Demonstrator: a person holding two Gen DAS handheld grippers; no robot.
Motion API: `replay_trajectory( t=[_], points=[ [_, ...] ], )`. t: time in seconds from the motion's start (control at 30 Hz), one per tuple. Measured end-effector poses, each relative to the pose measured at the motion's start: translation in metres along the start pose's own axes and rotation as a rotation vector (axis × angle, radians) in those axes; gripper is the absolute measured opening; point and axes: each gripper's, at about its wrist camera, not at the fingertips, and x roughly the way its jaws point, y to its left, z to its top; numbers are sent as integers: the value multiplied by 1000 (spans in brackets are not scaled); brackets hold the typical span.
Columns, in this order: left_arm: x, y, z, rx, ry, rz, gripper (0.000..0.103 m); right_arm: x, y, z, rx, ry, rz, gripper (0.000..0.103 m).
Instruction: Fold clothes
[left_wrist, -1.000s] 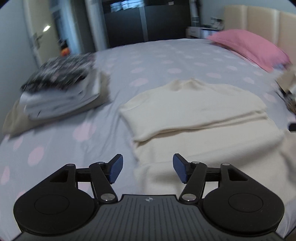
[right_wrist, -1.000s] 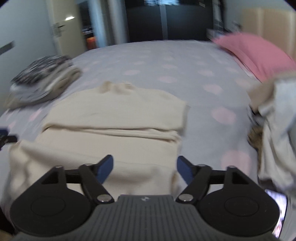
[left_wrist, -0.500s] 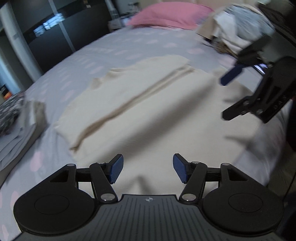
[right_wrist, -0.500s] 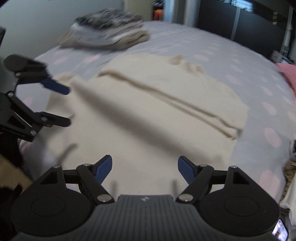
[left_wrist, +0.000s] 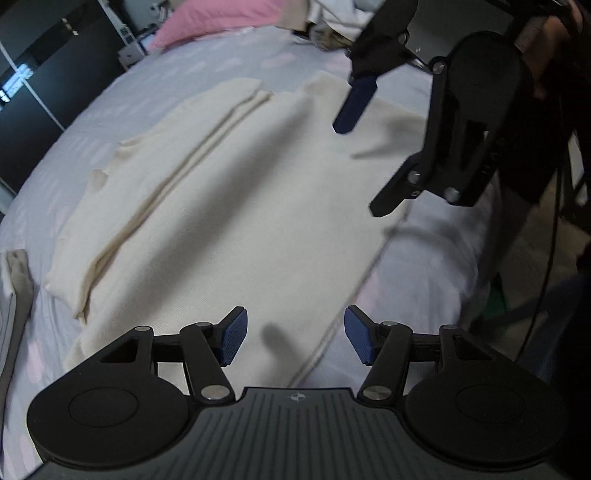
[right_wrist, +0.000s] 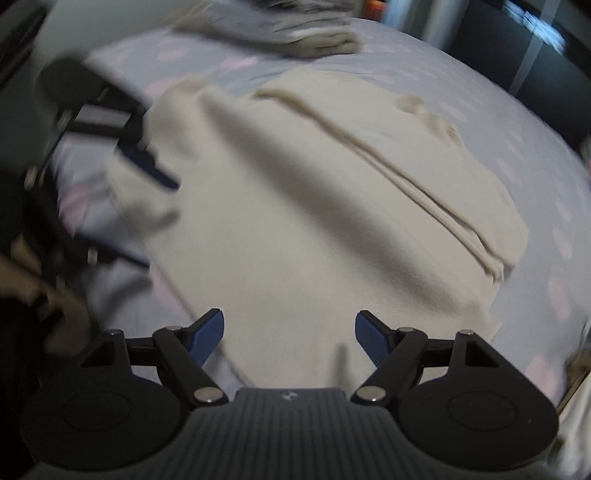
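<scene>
Here both grippers gape over the cream sweater (left_wrist: 229, 206); only the right view shows, blurrily, folded clothes (right_wrist: 295, 29).

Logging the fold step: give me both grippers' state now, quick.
Left gripper: open, holding nothing, over the near hem of the cream sweater.
Right gripper: open, holding nothing, over the same sweater.

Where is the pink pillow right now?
The pink pillow shows at the top of the left wrist view, at the far end of the bed, beyond the cream sweater.
</scene>
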Motion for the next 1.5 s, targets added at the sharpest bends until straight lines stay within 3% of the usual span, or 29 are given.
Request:
replay_trajectory(
  t=[0.23, 0.33, 0.5, 0.7, 0.93, 1.13, 1.2, 1.27, 1.33, 1.37, 1.5],
  points=[
    [7, -21, -8, 155, 52, 48, 53, -7, 41, -7, -298, -24, -15, 77],
    [8, -24, -12, 216, 55, 65, 45, -9, 47, -10, -350, -35, -15, 67],
    [13, -24, -15, 231, 72, 92, 44, -1, 54, -16, -415, 10, -62, 52],
    [17, -31, -28, 351, 118, 201, 45, 6, 59, -27, -500, 90, -140, 53],
    [28, -29, -35, 398, 212, 325, 45, 8, 61, -38, -558, 147, -243, 54],
    [31, -11, -34, 332, 290, 406, 44, 16, 52, -48, -571, 238, -380, 52],
    [32, -3, -35, 300, 328, 436, 40, 19, 45, -48, -536, 264, -397, 52],
    [37, 5, -38, 268, 374, 450, 29, 19, 41, -47, -514, 272, -395, 52],
    [35, 8, -38, 241, 377, 438, 21, 18, 40, -45, -505, 271, -380, 38],
    [33, 9, -38, 229, 369, 428, 16, 18, 40, -44, -502, 271, -374, 17],
    [23, 17, -32, 162, 334, 424, 5, 13, 32, -36, -457, 242, -404, 15]
  ],
)
